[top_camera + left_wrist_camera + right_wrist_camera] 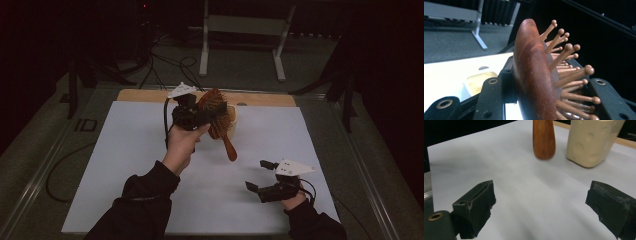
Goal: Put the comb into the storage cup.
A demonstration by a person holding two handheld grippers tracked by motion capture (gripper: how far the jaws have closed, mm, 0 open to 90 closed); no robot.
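My left gripper (201, 116) is raised over the back of the white sheet and is shut on the head of a wooden hairbrush (216, 104). The brush handle (229, 146) slants down toward the sheet. In the left gripper view, the reddish wood back (531, 75) and the ball-tipped wooden bristles (571, 75) sit between the two black jaws of the left gripper (549, 100). My right gripper (256, 174) rests low near the sheet's front right, open with nothing in it. In the right gripper view, the right gripper (539, 207) has its jaws wide apart, and the handle tip (544, 140) hangs ahead of them.
A cream dimpled container (591, 142) stands on the white sheet (125, 165) just behind the brush, next to the handle tip. A wooden board edge (145, 95) shows at the back. Beyond the table are a white frame stand (240, 30) and cables (165, 65) on the floor.
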